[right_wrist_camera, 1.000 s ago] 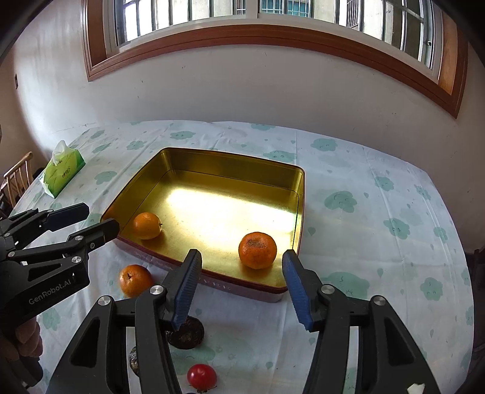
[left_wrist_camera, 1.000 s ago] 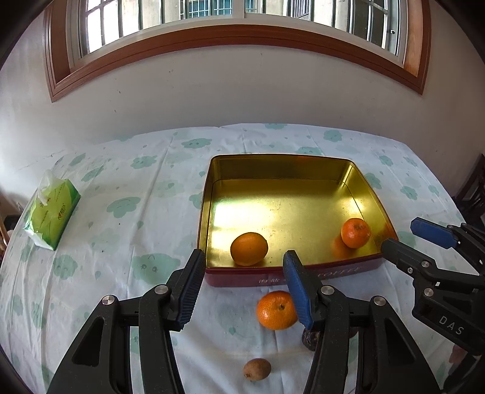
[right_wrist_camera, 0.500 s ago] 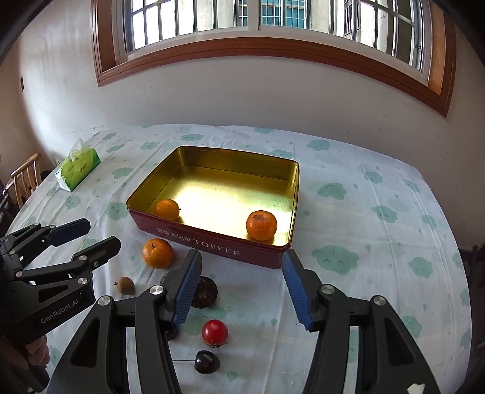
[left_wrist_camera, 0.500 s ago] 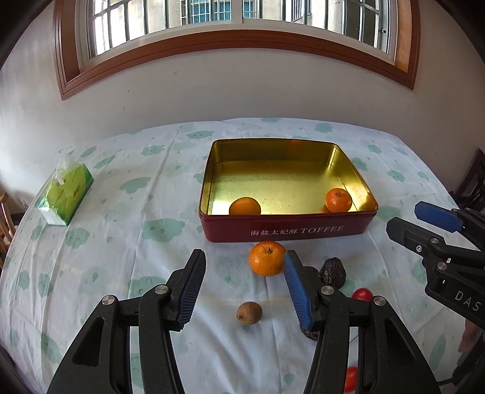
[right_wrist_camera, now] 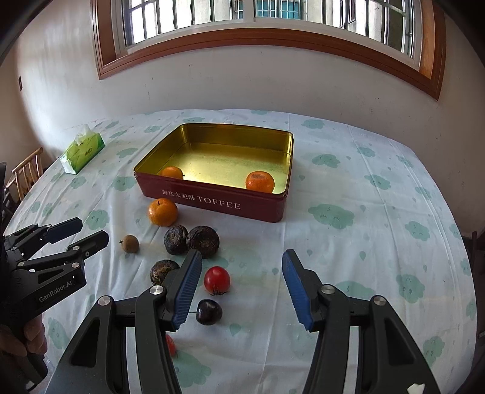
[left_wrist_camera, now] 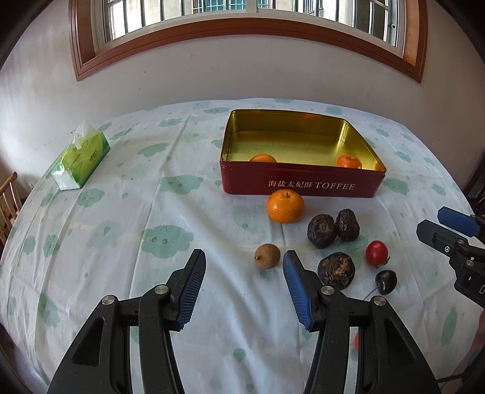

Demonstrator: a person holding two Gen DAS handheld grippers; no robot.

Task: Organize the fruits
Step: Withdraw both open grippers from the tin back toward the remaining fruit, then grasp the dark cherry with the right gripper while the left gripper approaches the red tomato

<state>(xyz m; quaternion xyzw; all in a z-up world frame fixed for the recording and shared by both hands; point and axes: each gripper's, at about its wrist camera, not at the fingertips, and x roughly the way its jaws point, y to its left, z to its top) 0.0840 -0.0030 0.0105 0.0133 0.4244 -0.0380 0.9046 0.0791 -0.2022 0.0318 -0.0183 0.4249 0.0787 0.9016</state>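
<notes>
1. Left gripper (left_wrist_camera: pixel 242 266): jaws apart, nothing between the pads; it hangs above the tablecloth (left_wrist_camera: pixel 121 242).
2. Right gripper (right_wrist_camera: pixel 241 272): jaws apart, holding nothing, above the cloth on the near right of the fruit.
3. Red toffee tin (left_wrist_camera: pixel 303 185): sits open mid-table, gold inside. It holds two oranges, one at the near left wall (left_wrist_camera: pixel 263 158) and one toward the near right corner (left_wrist_camera: pixel 349 161).
4. Third orange (left_wrist_camera: pixel 285 206): on the cloth, just in front of the tin's near wall.
5. Loose fruit nearer the grippers: a small brown fruit (left_wrist_camera: pixel 267 256) just beyond the left gripper's right finger; two dark wrinkled fruits (left_wrist_camera: pixel 333 228) touching each other; a third dark wrinkled fruit (left_wrist_camera: pixel 336 269) closer in; a red tomato (left_wrist_camera: pixel 376 252); a dark cherry (left_wrist_camera: pixel 386 282) with stem.
6. A further small red fruit (right_wrist_camera: pixel 170 345) is mostly hidden behind the right gripper's left finger (kind cannot be told).
7. Surroundings: green tissue pack (left_wrist_camera: pixel 80 157) at the far left of the table; a wooden chair (right_wrist_camera: pixel 27 172) past the left edge; an arched window (left_wrist_camera: pixel 242 18) above the wall.
</notes>
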